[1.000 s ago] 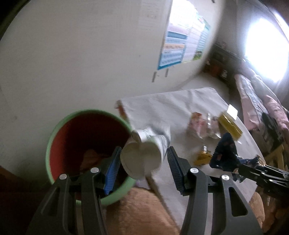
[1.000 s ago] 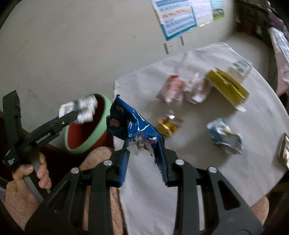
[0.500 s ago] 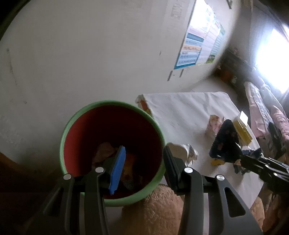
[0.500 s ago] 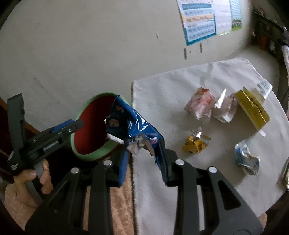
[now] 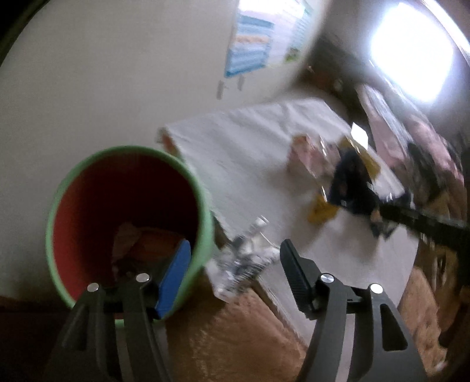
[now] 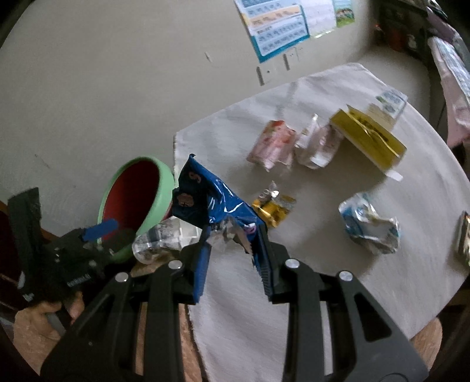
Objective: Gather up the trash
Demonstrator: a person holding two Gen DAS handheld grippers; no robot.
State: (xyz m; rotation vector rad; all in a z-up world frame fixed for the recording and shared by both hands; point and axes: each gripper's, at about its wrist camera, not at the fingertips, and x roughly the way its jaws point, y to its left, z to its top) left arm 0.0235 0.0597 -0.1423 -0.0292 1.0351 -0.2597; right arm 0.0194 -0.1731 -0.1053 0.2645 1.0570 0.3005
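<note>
A green bin with a red inside [image 5: 126, 211] stands at the table's left edge; it also shows in the right wrist view [image 6: 138, 194]. My left gripper [image 5: 235, 264] is open beside its rim. A crumpled white-silver wrapper [image 5: 246, 258] lies loose between the fingers, outside the bin; in the right wrist view [image 6: 164, 238] it sits at the table edge by the bin. My right gripper [image 6: 232, 258] is shut on a blue snack bag [image 6: 211, 202], held above the white tablecloth [image 6: 323, 258] near the bin.
On the cloth lie a pink wrapper [image 6: 273, 144], a clear-white wrapper [image 6: 317, 147], a yellow box [image 6: 370, 138], a gold wrapper [image 6: 273, 205] and a blue-white crumpled packet [image 6: 370, 226]. A brown furry surface [image 5: 235, 338] lies below the table edge. A wall with a poster [image 6: 282, 26] stands behind.
My left gripper opened and let go of the white-silver wrapper, which dropped beside the bin, outside it. The right gripper with the blue bag moved closer to the bin.
</note>
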